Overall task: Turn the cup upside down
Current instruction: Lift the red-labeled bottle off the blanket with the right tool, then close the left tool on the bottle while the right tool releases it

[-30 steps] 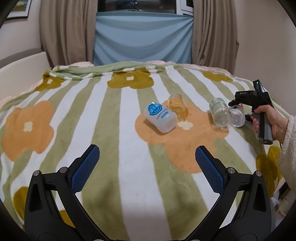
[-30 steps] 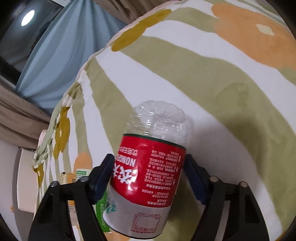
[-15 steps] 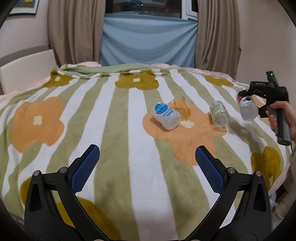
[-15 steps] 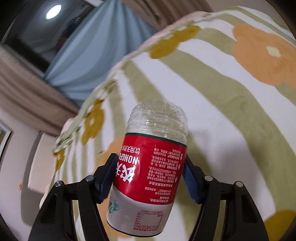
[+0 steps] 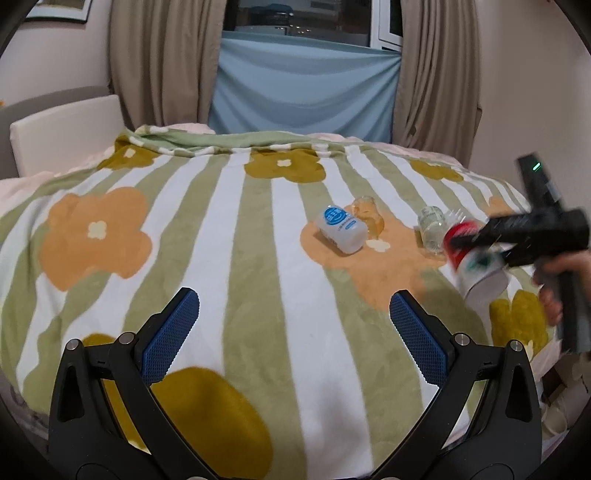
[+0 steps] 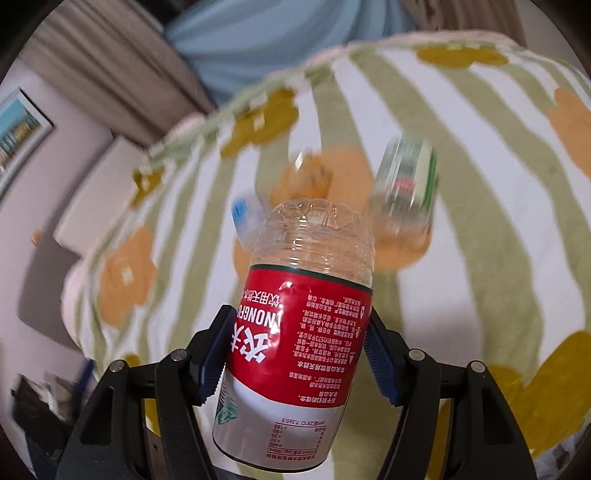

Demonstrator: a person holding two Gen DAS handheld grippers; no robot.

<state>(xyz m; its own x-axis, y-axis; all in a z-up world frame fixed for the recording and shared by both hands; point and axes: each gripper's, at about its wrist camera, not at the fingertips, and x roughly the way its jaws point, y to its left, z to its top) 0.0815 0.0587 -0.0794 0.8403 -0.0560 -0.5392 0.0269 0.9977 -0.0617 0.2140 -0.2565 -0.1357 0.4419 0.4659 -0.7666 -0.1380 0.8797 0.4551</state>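
There are four cut-off plastic cups. One has a red label [image 6: 295,354] and is up off the bed. One white cup with a blue circle [image 5: 341,229], one see-through orange cup [image 5: 368,218] and one clear cup with a green label [image 5: 430,230] lie on the one flowery striped blanket [image 5: 236,258]. There are two black grippers with blue pads: the left gripper [image 5: 291,332] and the right gripper [image 6: 295,354].

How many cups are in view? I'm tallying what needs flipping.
4: red-label cup held aloft in the right gripper; white cup, amber cup and clear green-label cup lying on the blanket.

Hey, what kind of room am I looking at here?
Most likely a bedroom: a bed under a flower-patterned blanket, beige curtains around a window, and a framed picture on the wall.
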